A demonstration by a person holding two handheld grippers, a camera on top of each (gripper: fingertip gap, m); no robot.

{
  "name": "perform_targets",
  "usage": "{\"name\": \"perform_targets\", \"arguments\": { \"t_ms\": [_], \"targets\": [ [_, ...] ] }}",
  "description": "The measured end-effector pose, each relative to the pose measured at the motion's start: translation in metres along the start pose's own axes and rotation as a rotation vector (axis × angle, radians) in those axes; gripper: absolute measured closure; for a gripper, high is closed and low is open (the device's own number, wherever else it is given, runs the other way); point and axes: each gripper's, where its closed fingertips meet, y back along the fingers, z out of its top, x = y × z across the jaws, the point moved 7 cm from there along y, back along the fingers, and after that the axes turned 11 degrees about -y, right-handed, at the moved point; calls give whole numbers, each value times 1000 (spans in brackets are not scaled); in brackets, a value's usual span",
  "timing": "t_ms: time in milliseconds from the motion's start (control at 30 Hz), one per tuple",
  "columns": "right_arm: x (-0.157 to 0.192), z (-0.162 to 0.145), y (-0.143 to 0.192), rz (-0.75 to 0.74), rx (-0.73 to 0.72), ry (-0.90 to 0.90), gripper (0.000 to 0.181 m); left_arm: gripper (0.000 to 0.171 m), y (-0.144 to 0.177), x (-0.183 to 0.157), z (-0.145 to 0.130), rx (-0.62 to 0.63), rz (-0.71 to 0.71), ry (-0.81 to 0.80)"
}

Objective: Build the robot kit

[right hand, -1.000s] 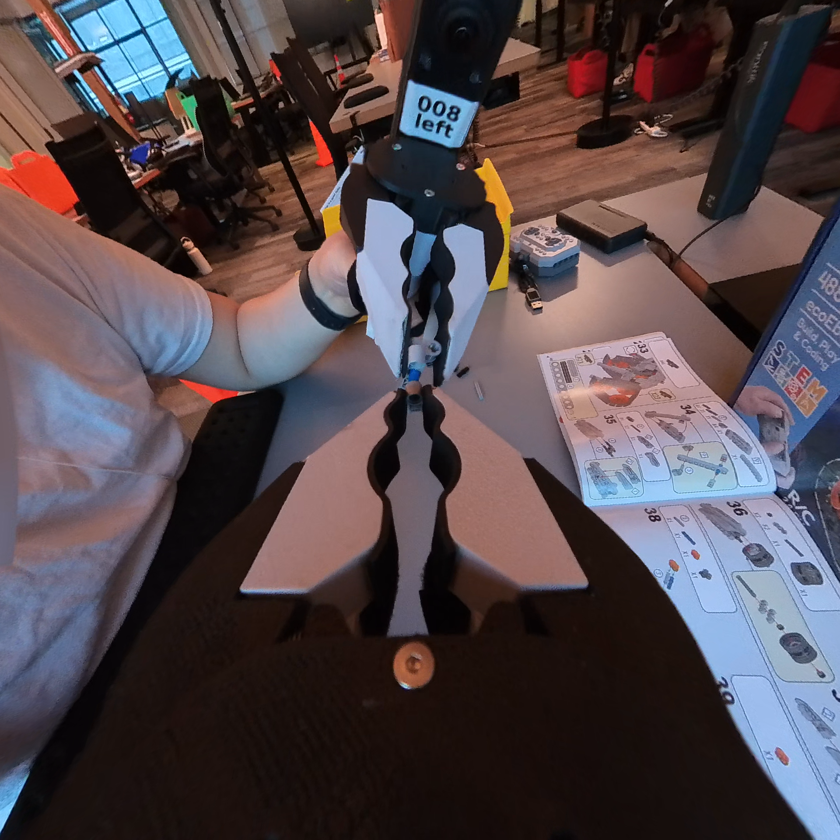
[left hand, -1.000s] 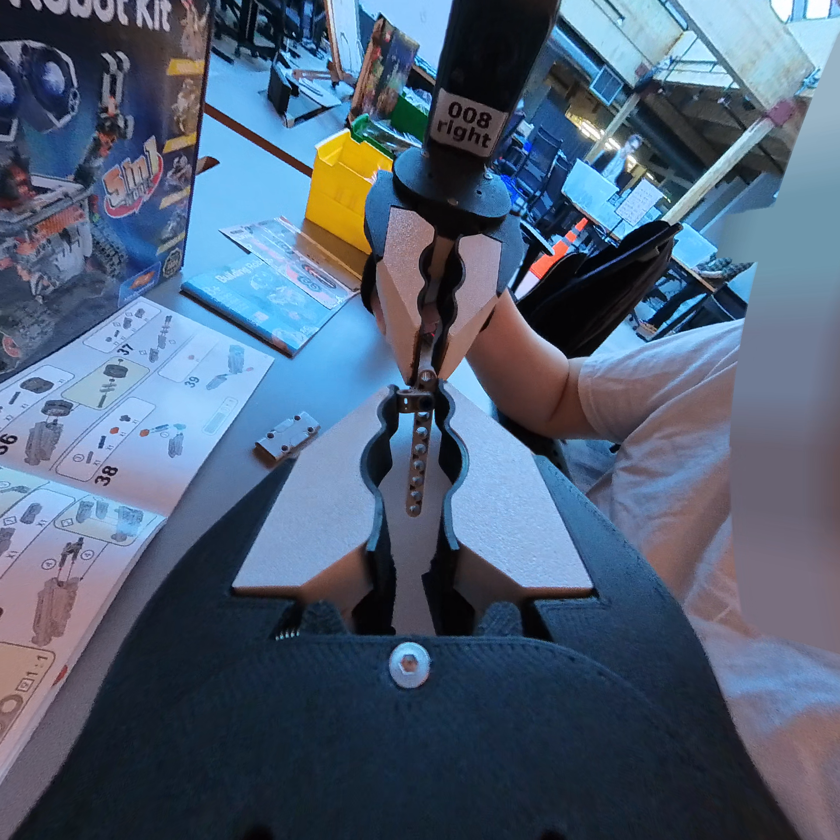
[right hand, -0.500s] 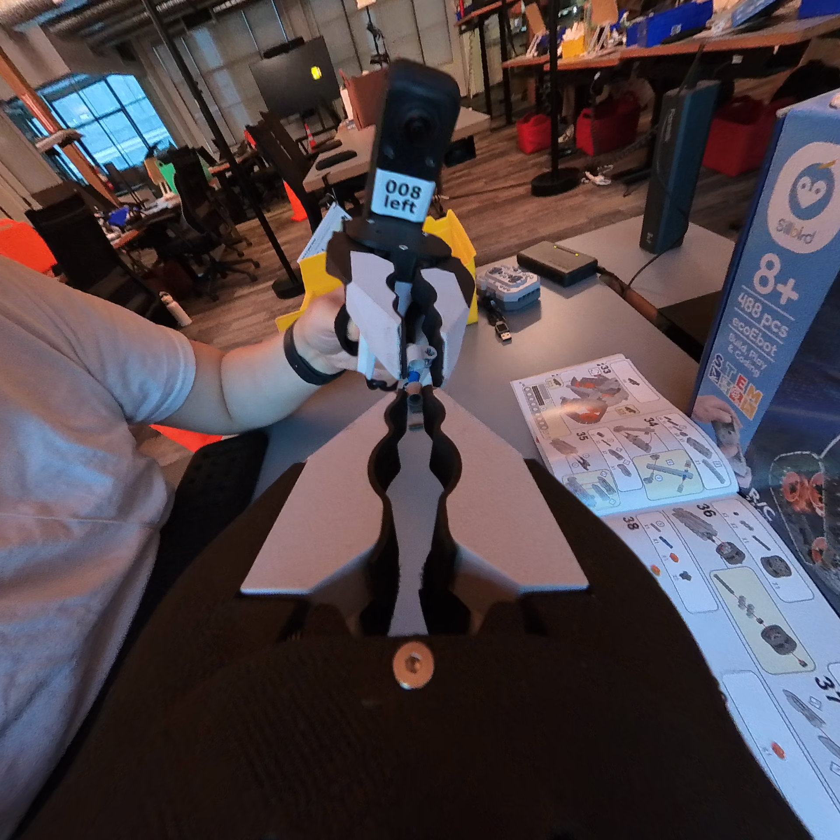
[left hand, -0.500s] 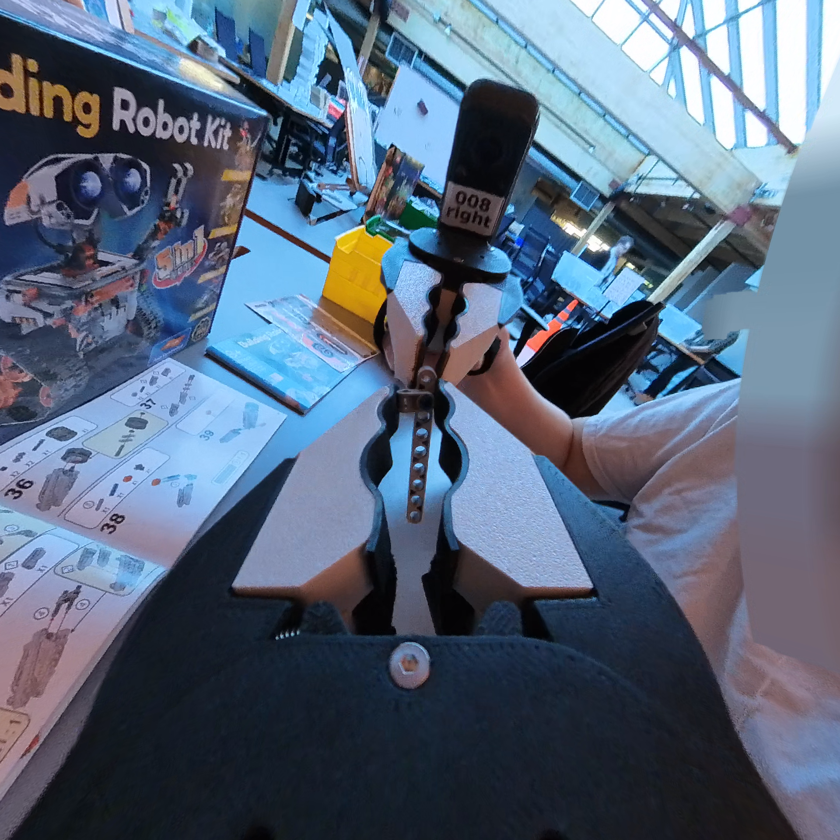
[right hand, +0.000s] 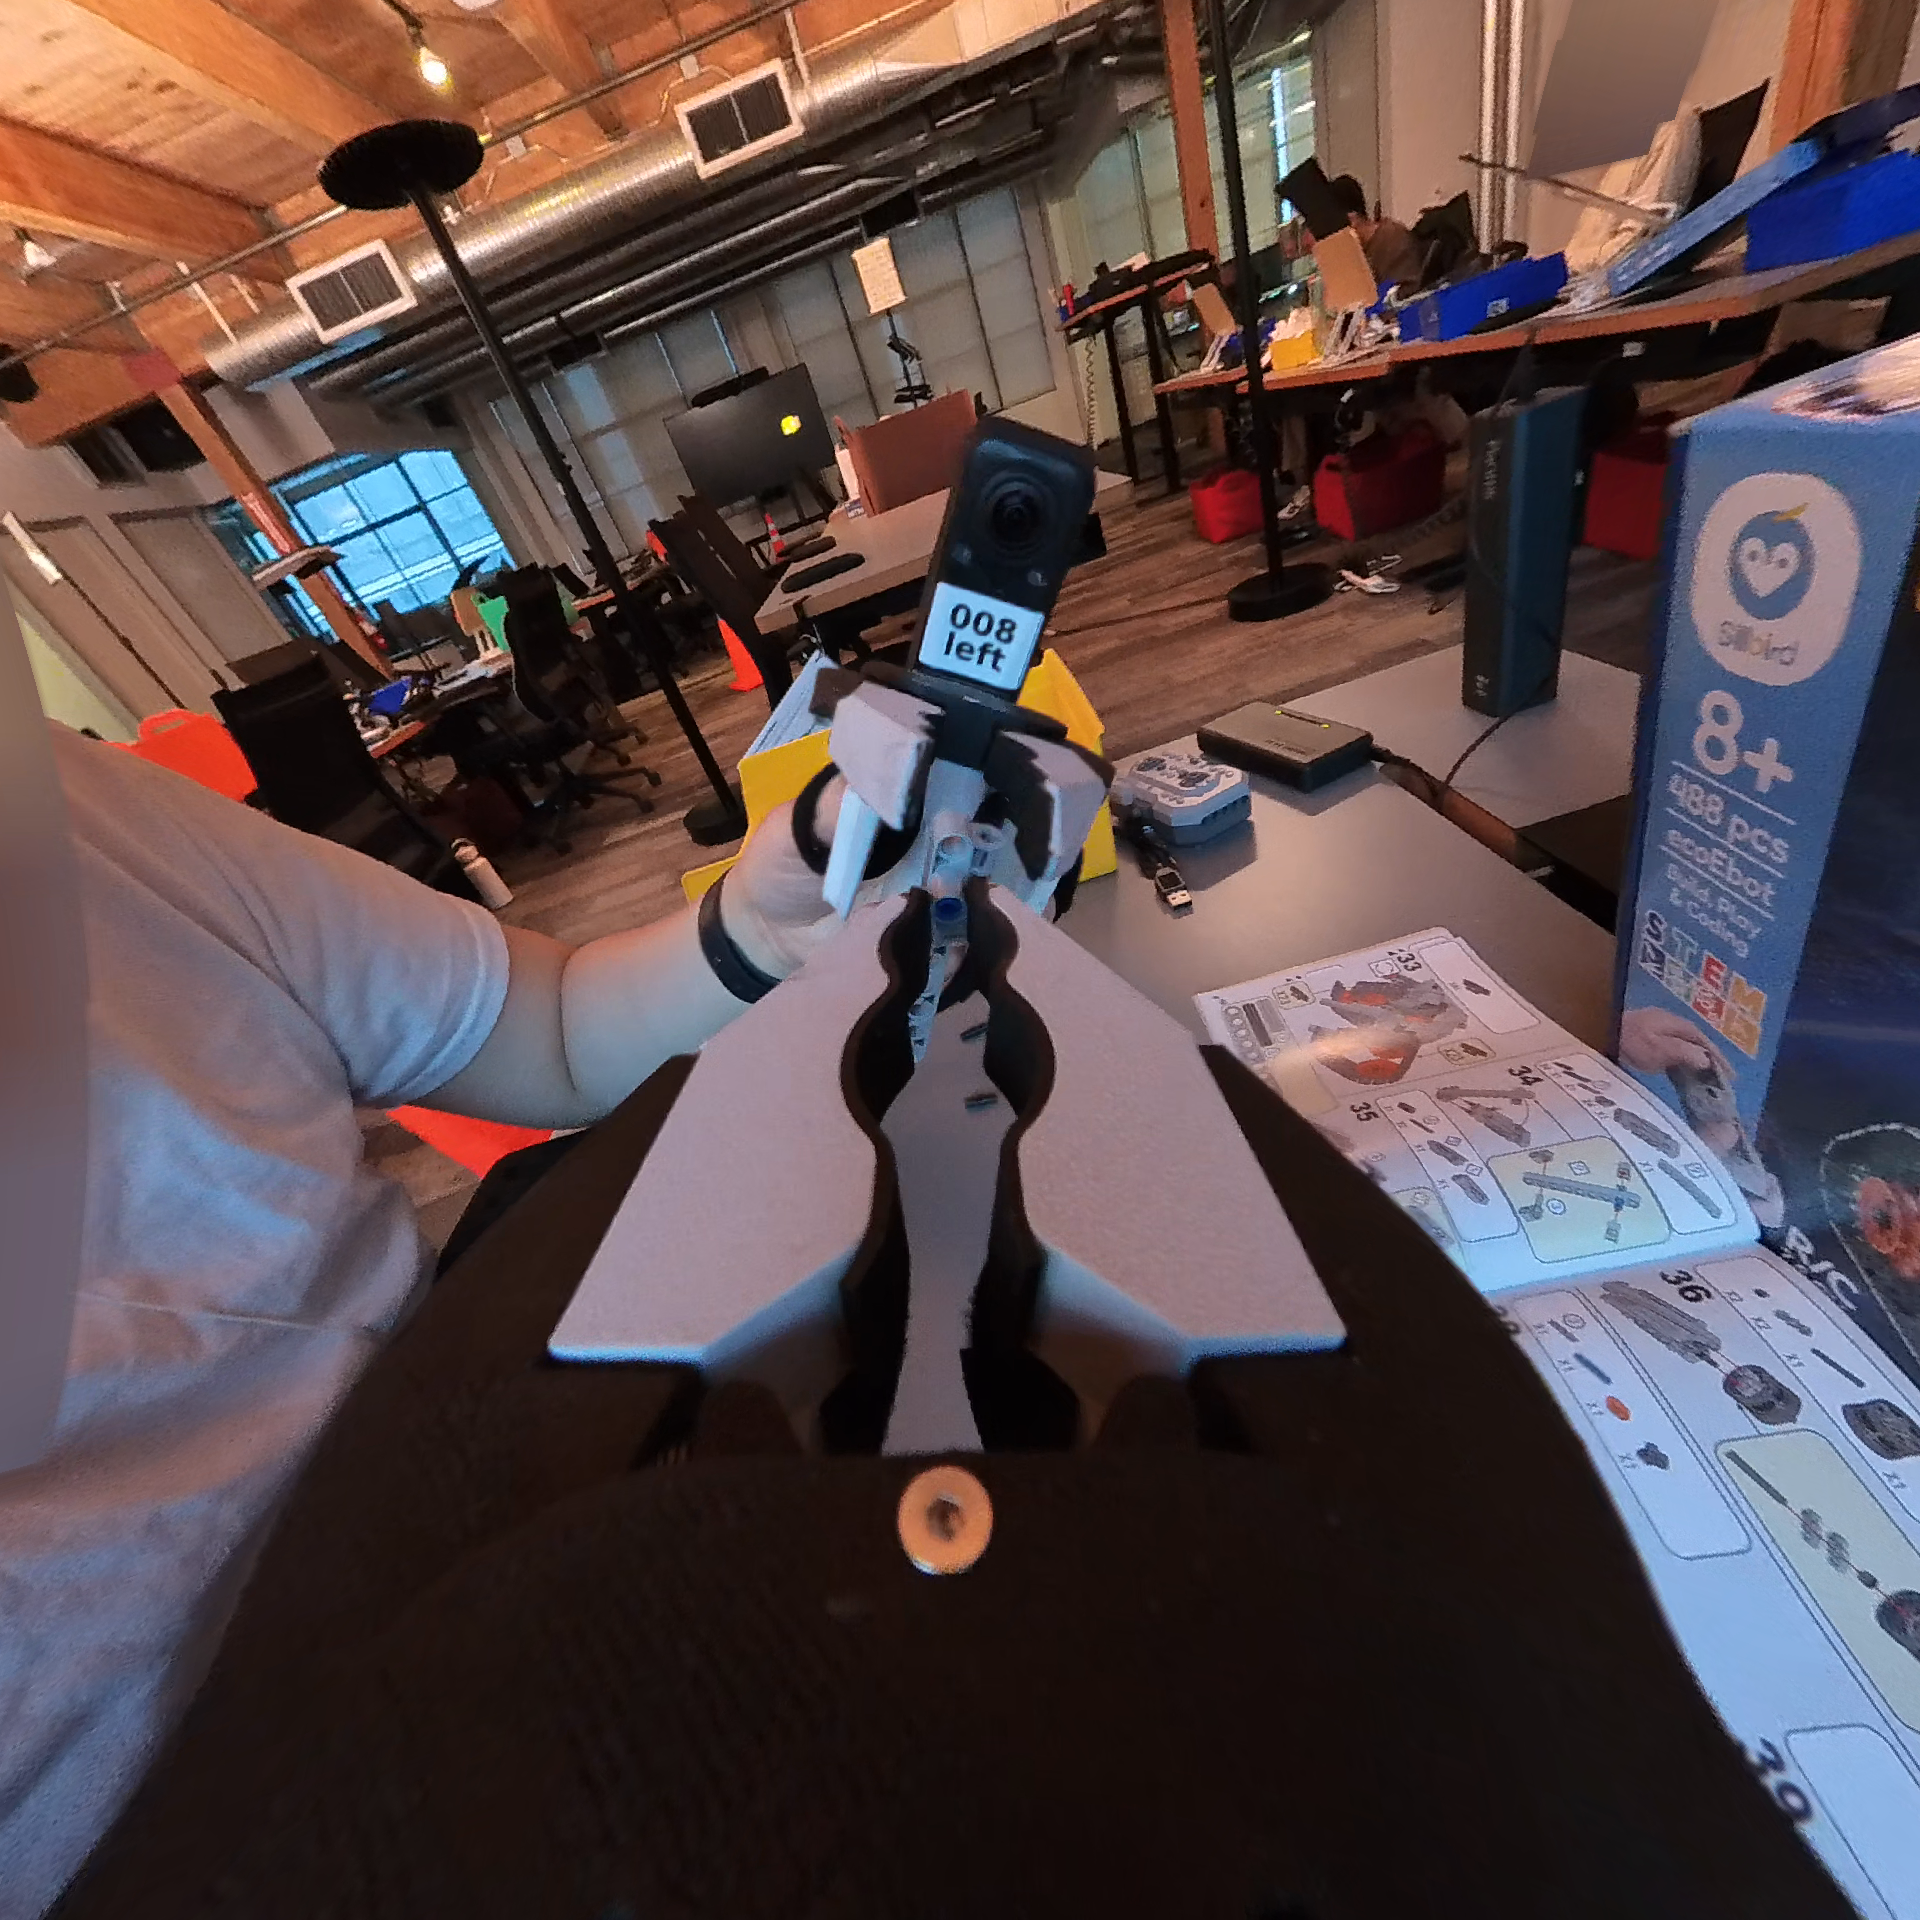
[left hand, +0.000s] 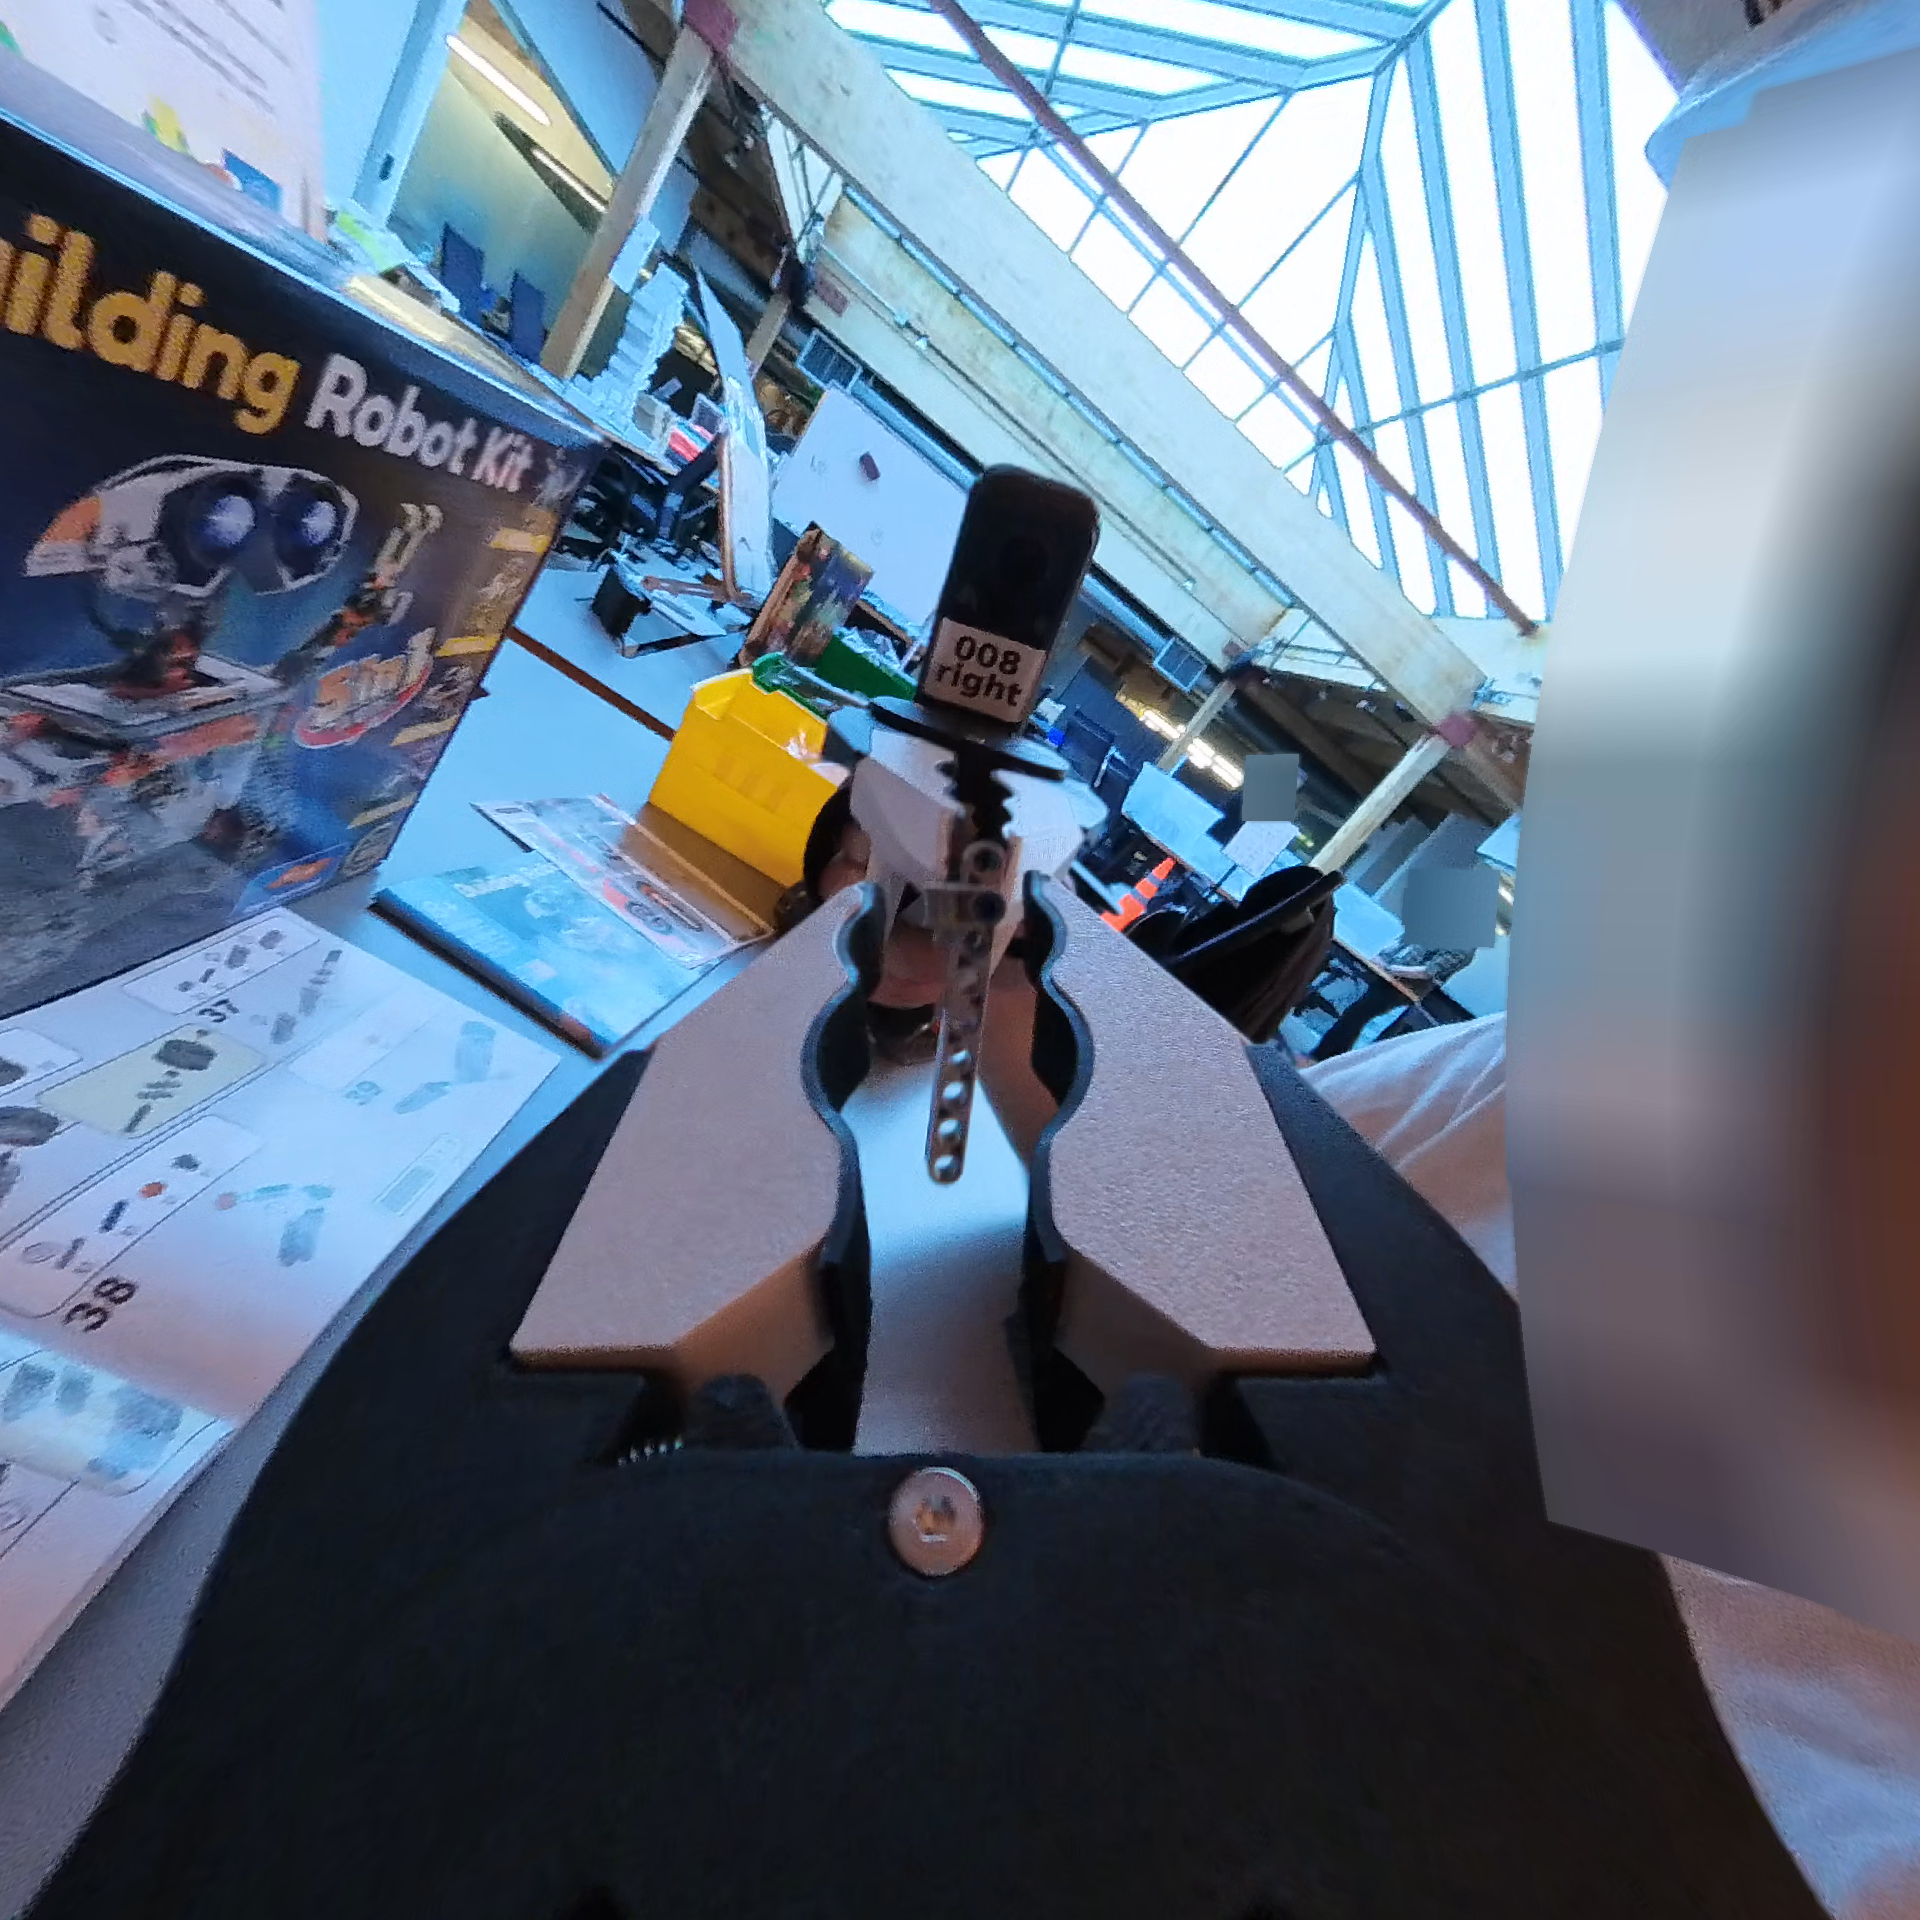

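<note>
A grey perforated beam point(left hand: 956, 1039) with a short cross piece at its far end hangs in the air between my two grippers. My right gripper point(right hand: 948, 914) is shut on its end, where a blue pin point(right hand: 945, 910) sits; the beam shows between its fingers point(right hand: 925, 1003). In the left wrist view the right gripper point(left hand: 971, 847) faces me and grips the beam's far end. My left gripper point(left hand: 951, 904) is open, its fingers on either side of the beam without touching it. In the right wrist view the left gripper point(right hand: 961, 842) shows its fingers spread apart.
A robot kit box point(left hand: 208, 644) stands at the left, with an open instruction manual point(left hand: 208, 1122) and a booklet point(left hand: 561, 914) on the grey table. A yellow bin point(left hand: 738, 769) stands behind. A grey controller block point(right hand: 1184, 795), a black box point(right hand: 1283, 743) and loose black pins point(right hand: 977, 1099) also lie there. The grippers are tip to tip, or close to it.
My left gripper has opened and let go of the beam. The right gripper still holds it. Both grippers have tilted upward and drawn a little apart.
</note>
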Motion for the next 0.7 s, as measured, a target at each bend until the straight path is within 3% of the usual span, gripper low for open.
{"name": "perform_targets", "arguments": {
  "t_ms": [100,200,400,700],
  "targets": [
    [-2,2,2,-17,-19,-7,175,149,0,2,-4,56,6,6],
    [-5,-1,-1,-63,-3,23,175,165,-5,2,-11,113,12,16],
    [1,-2,-5,-103,10,178,174,167,-2,1,-11,131,-18,84],
    [0,3,0,-62,-4,74,167,167,-1,-4,-5,127,-5,15]
  ]
}}
